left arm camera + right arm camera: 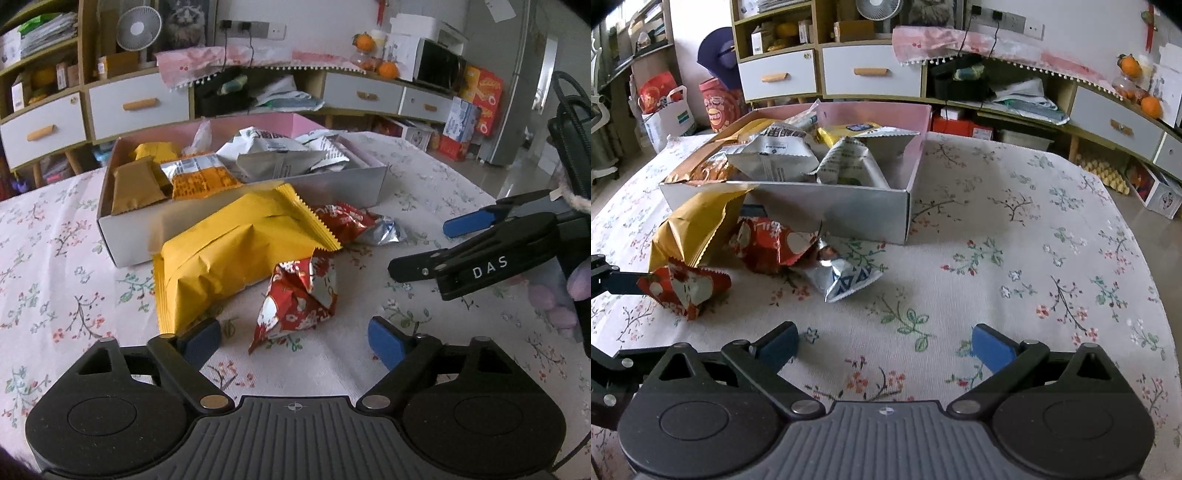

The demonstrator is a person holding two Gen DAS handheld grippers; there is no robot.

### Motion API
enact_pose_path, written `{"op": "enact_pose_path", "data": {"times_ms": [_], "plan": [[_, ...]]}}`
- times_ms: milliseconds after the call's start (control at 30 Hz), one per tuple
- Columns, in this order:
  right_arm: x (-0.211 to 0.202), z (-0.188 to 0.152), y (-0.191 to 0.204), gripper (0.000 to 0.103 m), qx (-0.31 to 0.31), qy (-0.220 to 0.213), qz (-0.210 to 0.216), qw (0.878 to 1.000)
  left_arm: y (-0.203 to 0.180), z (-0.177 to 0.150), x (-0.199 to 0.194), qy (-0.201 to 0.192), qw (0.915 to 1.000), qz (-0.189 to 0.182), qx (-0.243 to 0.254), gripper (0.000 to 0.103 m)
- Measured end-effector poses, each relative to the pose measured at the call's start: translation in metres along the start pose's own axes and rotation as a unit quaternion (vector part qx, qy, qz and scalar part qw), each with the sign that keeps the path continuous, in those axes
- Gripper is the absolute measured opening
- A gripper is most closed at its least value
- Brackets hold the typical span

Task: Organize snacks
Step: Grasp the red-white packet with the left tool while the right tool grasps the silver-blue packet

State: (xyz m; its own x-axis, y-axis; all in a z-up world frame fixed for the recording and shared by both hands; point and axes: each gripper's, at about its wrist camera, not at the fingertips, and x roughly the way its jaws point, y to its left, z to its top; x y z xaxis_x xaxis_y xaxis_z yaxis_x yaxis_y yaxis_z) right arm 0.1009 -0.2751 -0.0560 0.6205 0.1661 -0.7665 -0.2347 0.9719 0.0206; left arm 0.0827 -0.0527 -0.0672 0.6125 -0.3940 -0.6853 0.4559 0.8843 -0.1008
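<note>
A white cardboard box [236, 218] with several snack packs stands on the floral tablecloth; it also shows in the right wrist view [849, 210]. In front of it lie a big yellow bag [236, 258], a red packet [299, 299], a second red packet [343, 221] and a silver-blue packet [849, 278]. My left gripper [295, 341] is open and empty, just short of the near red packet [683, 290]. My right gripper [882, 347] is open and empty over bare cloth, to the right of the packets; it shows at the right of the left wrist view [421, 247].
The table edge runs behind the box. Beyond it stand white drawer cabinets [871, 70], shelves, a fan [138, 29] and a microwave [439, 66]. Boxes sit on the floor at the right [476, 110].
</note>
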Motion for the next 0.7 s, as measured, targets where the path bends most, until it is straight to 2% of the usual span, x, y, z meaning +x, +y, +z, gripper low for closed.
{"op": "enact_pose_path", "data": {"times_ms": [267, 367, 500, 700], "plan": [[0.009, 0.006, 0.001, 0.082, -0.002, -0.019, 0.002, 1.000, 0.002, 0.003, 0.003, -0.013, 0.9999, -0.004, -0.002, 0.068], [0.012, 0.009, 0.003, 0.082, -0.004, -0.024, 0.003, 1.000, 0.003, 0.004, 0.004, -0.014, 0.9999, -0.007, -0.005, 0.065], [0.016, 0.012, 0.006, 0.081, -0.008, -0.031, 0.005, 0.999, 0.004, 0.007, 0.005, -0.015, 0.9998, -0.009, -0.011, 0.053], [0.020, 0.017, 0.011, 0.080, -0.011, -0.036, 0.007, 0.999, 0.006, 0.008, 0.004, -0.013, 0.9996, -0.017, -0.019, 0.046]]}}
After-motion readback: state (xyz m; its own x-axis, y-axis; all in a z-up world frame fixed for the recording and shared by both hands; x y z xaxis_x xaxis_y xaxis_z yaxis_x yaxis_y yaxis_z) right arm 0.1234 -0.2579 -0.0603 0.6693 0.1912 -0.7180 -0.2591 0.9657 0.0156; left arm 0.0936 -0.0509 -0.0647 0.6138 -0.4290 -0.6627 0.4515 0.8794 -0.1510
